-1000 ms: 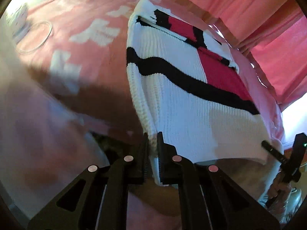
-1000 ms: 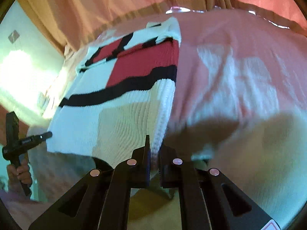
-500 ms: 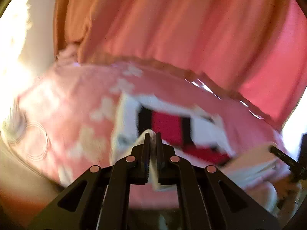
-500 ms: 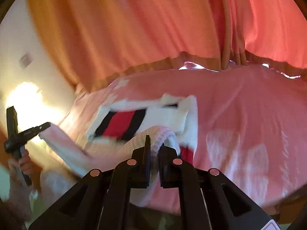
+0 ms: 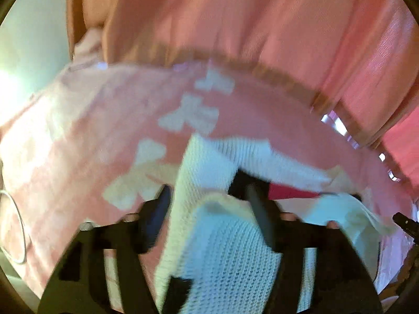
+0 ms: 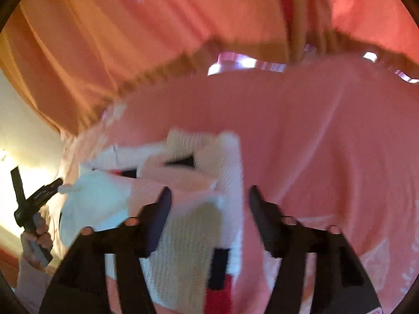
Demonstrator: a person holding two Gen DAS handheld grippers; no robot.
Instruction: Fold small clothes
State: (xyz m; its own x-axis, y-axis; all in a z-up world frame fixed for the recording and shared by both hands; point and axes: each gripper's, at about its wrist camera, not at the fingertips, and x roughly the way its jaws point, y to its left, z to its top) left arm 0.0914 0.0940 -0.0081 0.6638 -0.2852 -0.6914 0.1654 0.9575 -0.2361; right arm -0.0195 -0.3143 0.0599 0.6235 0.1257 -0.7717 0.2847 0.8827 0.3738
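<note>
Starting on the left, the left gripper has its fingers spread wide with nothing pinched — the white knitted sweater lies slack between and under them, doubled over on the pink bed so that its hem half covers the red and black panel. Half a second ago those same fingers were clamped on the hem and carrying it up toward the far edge of the bed; a second ago the sweater lay stretched flat and full length. The release looks deliberate: the hem has been brought to the collar end, so the fold can stay where it was laid. A thin ring rests near the bed's left edge, well apart from the garment. Further right, the right gripper stands likewise parted, empty, over the sweater's right side — it too was pinching the hem a moment back. In its view the sweater sits toward the near left part of the bed, rumpled at the top, the folded layer not quite square. The pink curtain hangs behind the bed's far edge.
</note>
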